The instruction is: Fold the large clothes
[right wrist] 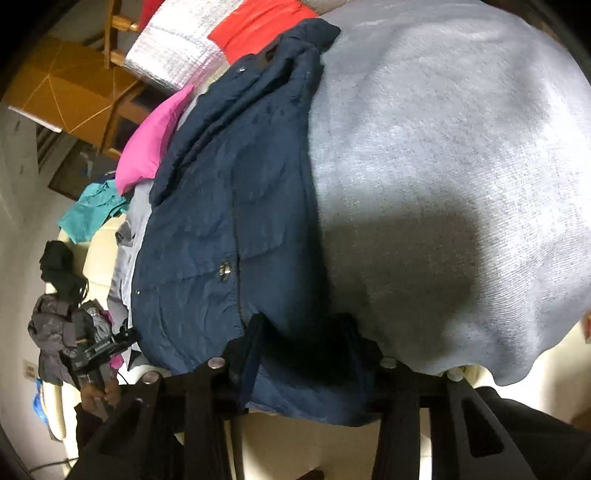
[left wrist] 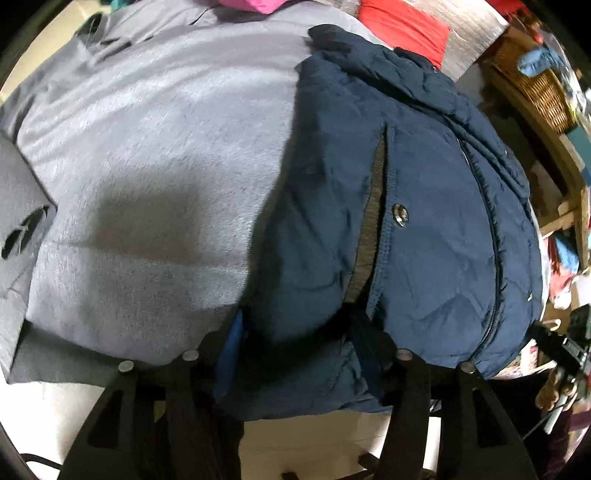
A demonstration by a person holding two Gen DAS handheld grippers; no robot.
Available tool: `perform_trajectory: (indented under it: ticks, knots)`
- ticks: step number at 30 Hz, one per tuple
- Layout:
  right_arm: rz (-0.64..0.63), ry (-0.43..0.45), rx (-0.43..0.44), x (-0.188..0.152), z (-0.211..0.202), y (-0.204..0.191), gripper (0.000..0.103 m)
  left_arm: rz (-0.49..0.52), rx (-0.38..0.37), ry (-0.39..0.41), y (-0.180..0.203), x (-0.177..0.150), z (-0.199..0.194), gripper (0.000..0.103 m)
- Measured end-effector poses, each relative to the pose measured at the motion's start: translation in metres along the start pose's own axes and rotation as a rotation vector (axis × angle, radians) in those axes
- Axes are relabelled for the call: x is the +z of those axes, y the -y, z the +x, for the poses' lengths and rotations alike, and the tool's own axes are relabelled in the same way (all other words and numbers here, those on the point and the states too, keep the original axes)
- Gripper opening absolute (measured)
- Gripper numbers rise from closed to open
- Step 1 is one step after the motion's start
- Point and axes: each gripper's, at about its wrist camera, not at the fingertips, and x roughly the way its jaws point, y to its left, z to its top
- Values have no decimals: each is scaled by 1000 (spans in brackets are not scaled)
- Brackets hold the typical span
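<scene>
A navy padded jacket [left wrist: 417, 206] with a snap button and a zipper lies on a grey blanket [left wrist: 147, 166]. My left gripper [left wrist: 299, 343] has its fingers on either side of the jacket's near edge, and the fabric bunches between them. In the right wrist view the same jacket [right wrist: 229, 206] lies left of the grey blanket [right wrist: 443, 177]. My right gripper [right wrist: 299, 350] likewise holds the jacket's near edge between its fingers. The fingertips of both grippers are hidden in the fabric.
Red [left wrist: 402, 29] and pink [right wrist: 151, 144] garments and a teal one [right wrist: 92, 214] lie at the blanket's far side. A wicker basket [left wrist: 543, 92] and wooden shelf stand right. A wooden chair [right wrist: 88, 92] is far left. The other gripper [right wrist: 99, 347] shows at lower left.
</scene>
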Motion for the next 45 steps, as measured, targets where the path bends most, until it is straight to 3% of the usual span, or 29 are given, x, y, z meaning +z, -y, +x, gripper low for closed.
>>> perform_trajectory:
  ticks: [3, 5, 7, 10, 12, 14, 17, 18, 23, 27, 32, 35, 37, 41, 45]
  knots:
    - [-102, -40, 20, -9, 10, -23, 47, 36, -21, 13, 10, 0, -3, 43]
    - [-160, -31, 88, -12, 6, -40, 47, 52, -59, 21, 12, 2, -4, 35]
    - [-149, -18, 114, -9, 3, -36, 47, 56, -63, 19, 13, 4, -3, 35]
    - [-103, -49, 4, -8, 18, -23, 46, 32, -54, 1, 12, 8, 2, 39]
    - [-135, -71, -12, -12, 26, -30, 47, 37, -48, -3, 13, 12, 8, 39]
    - [-176, -80, 20, -13, 28, -42, 47, 52, -55, 2, 16, 12, 9, 38]
    - [-198, -61, 137, -12, 21, -54, 47, 77, -89, 18, 22, 12, 6, 34]
    - [-189, -60, 135, -10, 21, -53, 47, 76, -98, 20, 22, 13, 6, 34]
    - [-192, -104, 33, -13, 43, -56, 47, 51, -76, -5, 21, 18, 18, 39]
    - [-244, -50, 179, -11, 30, -76, 38, 133, -103, 28, 39, 18, 16, 29]
    - [-271, -129, 71, -13, 58, -79, 35, 157, -109, 25, 46, 23, 21, 29]
    - [-342, -109, 60, -11, 55, -96, 21, 154, -111, 12, 46, 25, 25, 28]
    - [-360, -83, 84, -5, 46, -104, 18, 151, -164, 27, 49, 24, 14, 18]
    - [-436, 4, 115, 8, 21, -133, 16, 144, -282, 103, 58, 35, -5, 14]
    - [-433, 127, 204, 32, -18, -133, 15, 111, -392, 161, 63, 59, -21, 13]
